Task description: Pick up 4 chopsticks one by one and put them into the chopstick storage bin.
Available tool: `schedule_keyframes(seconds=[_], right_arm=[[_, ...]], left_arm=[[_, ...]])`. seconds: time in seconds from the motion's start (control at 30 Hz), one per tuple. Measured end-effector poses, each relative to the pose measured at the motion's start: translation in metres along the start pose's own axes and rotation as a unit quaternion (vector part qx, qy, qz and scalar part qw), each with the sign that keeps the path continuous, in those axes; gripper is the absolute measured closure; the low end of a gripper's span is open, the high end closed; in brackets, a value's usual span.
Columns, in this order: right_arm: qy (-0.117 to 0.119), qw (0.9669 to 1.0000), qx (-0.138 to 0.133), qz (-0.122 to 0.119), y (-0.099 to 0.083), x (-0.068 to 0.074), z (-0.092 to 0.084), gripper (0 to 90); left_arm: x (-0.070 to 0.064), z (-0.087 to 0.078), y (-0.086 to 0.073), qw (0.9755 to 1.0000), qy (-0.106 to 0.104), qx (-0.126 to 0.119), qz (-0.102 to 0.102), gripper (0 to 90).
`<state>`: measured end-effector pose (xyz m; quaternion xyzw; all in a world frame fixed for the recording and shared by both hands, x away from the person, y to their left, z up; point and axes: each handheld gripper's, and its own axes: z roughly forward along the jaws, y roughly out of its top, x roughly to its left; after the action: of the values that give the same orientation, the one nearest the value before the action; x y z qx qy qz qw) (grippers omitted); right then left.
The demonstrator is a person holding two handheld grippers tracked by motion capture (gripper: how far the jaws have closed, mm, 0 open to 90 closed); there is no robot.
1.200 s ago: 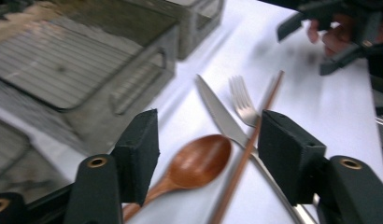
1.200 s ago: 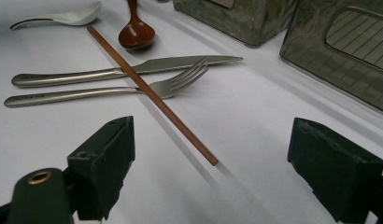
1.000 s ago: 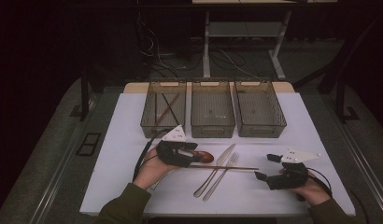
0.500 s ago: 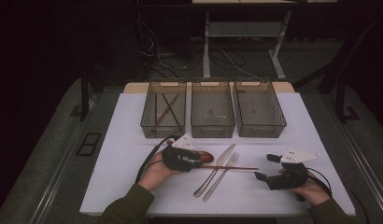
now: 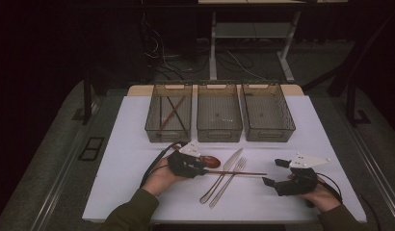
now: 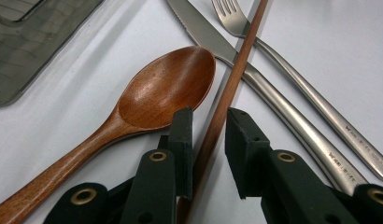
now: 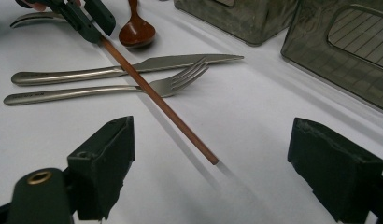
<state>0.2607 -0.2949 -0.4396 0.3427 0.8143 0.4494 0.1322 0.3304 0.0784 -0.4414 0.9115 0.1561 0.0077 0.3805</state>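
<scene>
Left gripper (image 6: 208, 135) jaws have just been closing astride chopstick (image 6: 227, 93), apparently not yet pinching; centre them, avoid wooden spoon (image 6: 166, 88). Right gripper (image 7: 255, 172) released.

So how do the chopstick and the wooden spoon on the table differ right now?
The chopstick is a thin straight rod; the spoon has a broad oval bowl and a thicker handle. The chopstick lies across the knife and fork; the spoon rests flat on the table. The chopstick sits between the left gripper's closing jaws, a gap showing on one side; the spoon lies just beside them. Both are reddish-brown wood.
</scene>
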Motion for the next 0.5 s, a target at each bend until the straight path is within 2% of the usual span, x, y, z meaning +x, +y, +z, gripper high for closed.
schedule_keyframes(seconds=[0.23,0.5], right_arm=[[0.000,1.0000,0.000,-0.001,0.0000,0.0000,0.0001,14.6],[0.001,1.0000,-0.001,-0.001,0.0001,0.0001,0.0002,14.6]], left_arm=[[0.0000,0.0041,-0.0015,0.9997,-0.021,0.005,0.006,71.4],[-0.0022,0.0060,-0.0016,0.9991,-0.036,0.009,0.018,73.7]])
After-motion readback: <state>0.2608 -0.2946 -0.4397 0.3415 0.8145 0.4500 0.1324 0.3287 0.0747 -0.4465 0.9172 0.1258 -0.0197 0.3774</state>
